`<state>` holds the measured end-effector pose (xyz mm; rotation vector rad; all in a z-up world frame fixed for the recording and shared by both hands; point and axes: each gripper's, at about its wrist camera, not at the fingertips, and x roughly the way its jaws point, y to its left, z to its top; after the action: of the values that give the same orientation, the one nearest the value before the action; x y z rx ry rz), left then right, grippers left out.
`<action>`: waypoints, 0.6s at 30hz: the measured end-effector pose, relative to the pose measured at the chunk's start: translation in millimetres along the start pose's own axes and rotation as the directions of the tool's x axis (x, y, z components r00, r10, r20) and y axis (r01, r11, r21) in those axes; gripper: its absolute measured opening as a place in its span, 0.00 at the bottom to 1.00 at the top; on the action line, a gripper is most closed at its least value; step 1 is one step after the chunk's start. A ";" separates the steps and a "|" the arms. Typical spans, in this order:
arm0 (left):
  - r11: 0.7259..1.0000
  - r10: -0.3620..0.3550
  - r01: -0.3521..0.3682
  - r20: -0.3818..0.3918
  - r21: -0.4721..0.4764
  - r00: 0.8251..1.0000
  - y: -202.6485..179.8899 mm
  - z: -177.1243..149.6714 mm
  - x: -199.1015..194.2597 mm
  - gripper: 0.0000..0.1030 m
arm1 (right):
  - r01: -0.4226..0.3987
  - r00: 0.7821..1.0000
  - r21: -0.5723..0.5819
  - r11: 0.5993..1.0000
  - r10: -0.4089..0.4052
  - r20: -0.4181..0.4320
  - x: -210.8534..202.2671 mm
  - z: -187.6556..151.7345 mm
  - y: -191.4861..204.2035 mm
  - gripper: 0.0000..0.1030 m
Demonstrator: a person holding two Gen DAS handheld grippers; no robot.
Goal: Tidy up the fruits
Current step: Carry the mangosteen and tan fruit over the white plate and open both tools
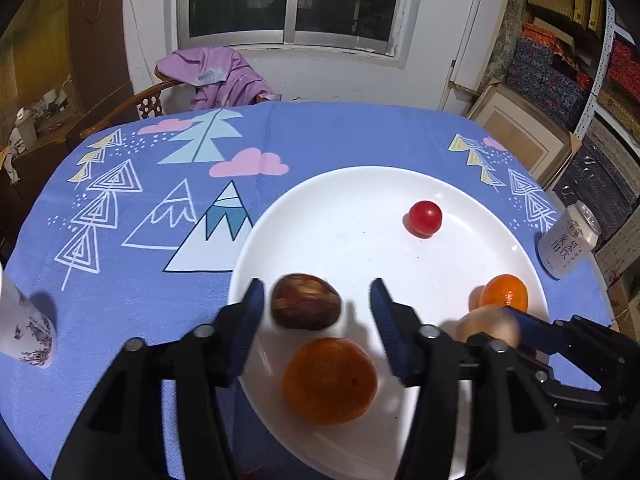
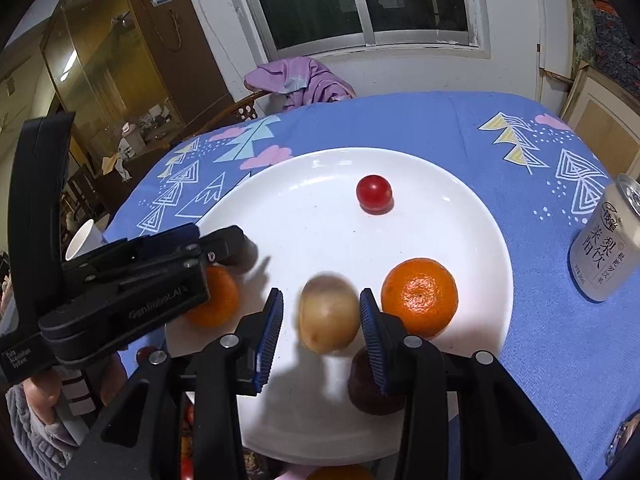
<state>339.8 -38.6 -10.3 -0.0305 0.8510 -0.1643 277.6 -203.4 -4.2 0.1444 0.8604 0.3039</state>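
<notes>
Tilting down over the plate (image 1: 304,200), left tool (image 1: 316,304) gapes around a date (image 1: 306,306), right tool (image 2: 322,316) clamps a kiwi (image 2: 329,312).

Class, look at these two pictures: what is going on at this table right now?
A person holding a gripper in each hand is sorting fruit onto a white plate. The right gripper is shut on a pale yellowish fruit. The left gripper is open, with a brown fruit between its fingers. Two oranges and a small red fruit already lie on the plate.
</notes>
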 end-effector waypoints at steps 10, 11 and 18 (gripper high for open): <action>0.999 0.038 -0.035 0.074 -0.038 0.997 34.4 -24.4 -64.8 0.69 | -0.005 0.999 0.021 1.000 0.004 0.050 -39.5 -6.9 2.2 0.45; 0.997 0.062 -0.059 0.076 -0.040 0.995 40.5 -31.1 -71.5 0.71 | -0.013 0.998 0.026 1.000 0.011 0.058 -47.6 -10.2 3.1 0.48; 0.985 0.125 -0.122 0.017 -0.126 0.992 93.7 -99.4 -100.3 0.72 | -0.065 0.990 0.106 0.992 0.052 0.129 -102.2 -60.5 -5.6 0.69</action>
<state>212.7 73.4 -9.7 -0.0966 0.8345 0.0057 169.9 -241.2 29.2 0.2887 0.7485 0.2993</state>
